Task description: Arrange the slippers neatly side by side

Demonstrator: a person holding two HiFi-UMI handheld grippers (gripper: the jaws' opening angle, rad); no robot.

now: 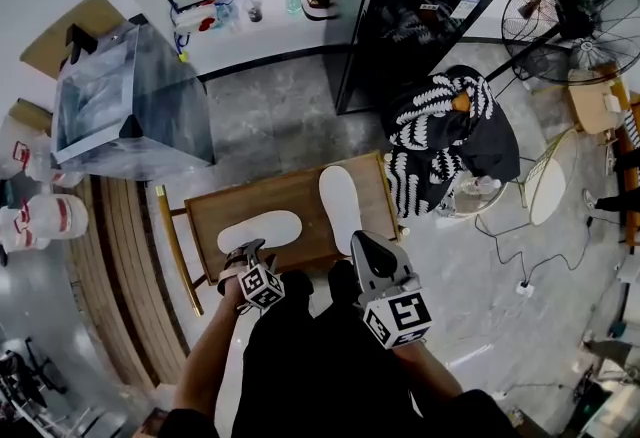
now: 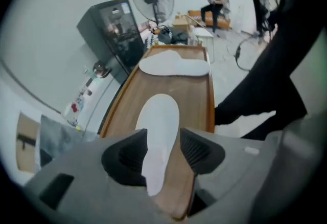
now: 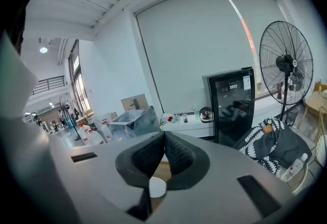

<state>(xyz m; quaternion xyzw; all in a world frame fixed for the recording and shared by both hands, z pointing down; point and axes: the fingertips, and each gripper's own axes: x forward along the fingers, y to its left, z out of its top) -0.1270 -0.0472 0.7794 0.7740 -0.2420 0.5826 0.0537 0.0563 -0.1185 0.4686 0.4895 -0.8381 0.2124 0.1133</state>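
Observation:
Two white slippers lie on a low wooden bench (image 1: 215,211). One slipper (image 1: 260,231) lies crosswise at the left, the other (image 1: 340,209) lengthwise at the right. My left gripper (image 1: 245,251) points steeply down over the near end of the left slipper. In the left gripper view that slipper (image 2: 159,115) runs between the open jaws of the left gripper (image 2: 162,138), with a strip of wood showing beside the right pad; the other slipper (image 2: 173,66) lies across the far end. My right gripper (image 1: 362,244) hovers near the right slipper's near end, and the right gripper (image 3: 164,138) is shut on nothing.
A clear box (image 1: 130,101) stands at the left, a black cabinet (image 1: 410,26) and a fan (image 1: 565,21) at the back right. A black-and-white patterned cloth (image 1: 440,126) lies right of the bench. My black-trousered legs are at the bench's near edge. A person (image 2: 217,0) stands far off.

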